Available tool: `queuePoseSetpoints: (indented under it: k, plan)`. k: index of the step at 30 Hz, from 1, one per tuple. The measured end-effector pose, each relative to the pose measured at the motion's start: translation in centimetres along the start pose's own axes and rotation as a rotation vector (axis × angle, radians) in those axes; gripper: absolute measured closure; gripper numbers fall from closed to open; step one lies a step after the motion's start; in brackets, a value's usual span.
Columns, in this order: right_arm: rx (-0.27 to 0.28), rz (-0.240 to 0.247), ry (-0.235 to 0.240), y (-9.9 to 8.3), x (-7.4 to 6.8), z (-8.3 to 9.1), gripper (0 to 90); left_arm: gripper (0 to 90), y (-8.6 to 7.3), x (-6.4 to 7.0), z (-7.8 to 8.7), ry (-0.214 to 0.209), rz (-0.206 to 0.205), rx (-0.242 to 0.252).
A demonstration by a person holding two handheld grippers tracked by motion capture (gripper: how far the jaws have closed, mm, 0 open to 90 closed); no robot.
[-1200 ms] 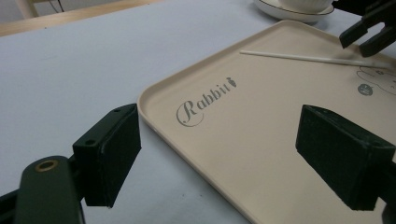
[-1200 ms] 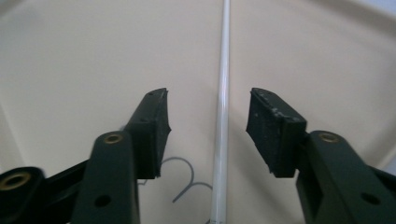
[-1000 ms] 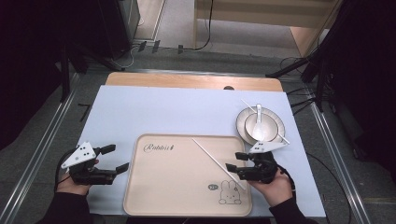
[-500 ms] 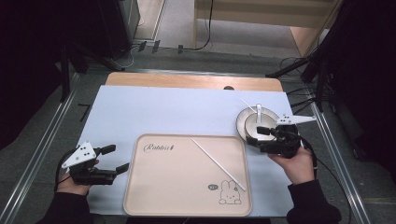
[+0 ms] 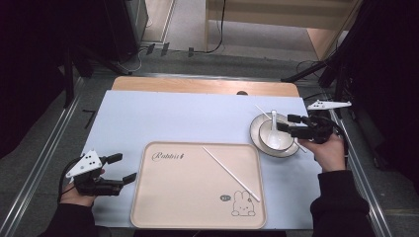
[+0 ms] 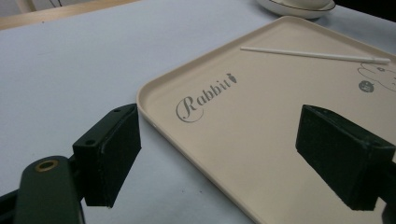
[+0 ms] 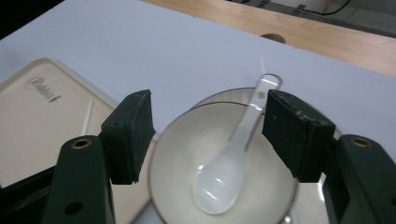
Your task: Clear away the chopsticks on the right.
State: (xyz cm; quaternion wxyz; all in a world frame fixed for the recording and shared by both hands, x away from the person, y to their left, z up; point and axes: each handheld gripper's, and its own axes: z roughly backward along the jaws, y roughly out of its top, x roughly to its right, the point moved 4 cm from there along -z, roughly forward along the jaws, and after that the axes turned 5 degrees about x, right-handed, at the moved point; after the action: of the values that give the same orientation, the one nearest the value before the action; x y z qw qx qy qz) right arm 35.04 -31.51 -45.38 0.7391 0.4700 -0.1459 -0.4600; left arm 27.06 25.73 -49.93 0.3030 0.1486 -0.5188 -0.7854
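A beige tray printed "Rabbit" lies at the front middle of the mat, with one white chopstick slanting across it. To its right a white bowl sits on a plate, and a translucent spoon rests inside the bowl. A second chopstick pokes out from behind the plate. My right gripper hovers open at the bowl's right rim; in the right gripper view the jaws straddle the spoon without touching it. My left gripper is open just off the tray's left edge.
A pale mat covers the table, and a wooden strip shows along the back. Metal rails run down both sides, with dark gear and cables beyond the table.
My right gripper has moved from the tray's right side up and back to the bowl, still open. The left gripper has stayed put.
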Motion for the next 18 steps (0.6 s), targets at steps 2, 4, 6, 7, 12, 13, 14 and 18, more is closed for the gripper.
queuePoseSetpoints:
  k: [2,4,6,7,12,13,14,18]
  plan:
    - [-0.001,-0.018,-0.018,-0.1,1.1,0.3,34.5,14.6,0.0,0.0,0.0,-0.001,0.0,0.0]
    - [0.008,-0.033,-0.032,-0.3,2.1,0.6,34.6,14.5,0.0,0.0,0.0,0.001,0.002,-0.001]
    - [0.01,-0.032,-0.044,-0.7,2.9,0.9,34.8,14.5,0.0,0.0,0.0,0.0,0.003,-0.002]
    - [0.008,-0.034,-0.059,-0.9,3.3,1.1,34.8,14.5,0.0,0.0,0.0,0.0,0.002,-0.002]
    - [0.014,-0.067,-0.094,-2.4,5.4,1.9,35.8,14.5,0.0,0.1,0.0,0.0,0.001,-0.008]
    - [0.01,-0.075,-0.097,-2.7,5.7,1.9,36.3,14.6,0.0,0.1,0.0,-0.001,0.0,-0.008]
    - [0.005,-0.086,-0.1,-3.1,6.1,2.0,37.4,14.6,0.0,0.1,-0.1,-0.003,-0.001,-0.006]
    - [-0.021,-0.086,-0.121,-4.4,7.0,1.7,40.0,14.5,0.0,0.1,0.0,-0.004,-0.002,-0.007]
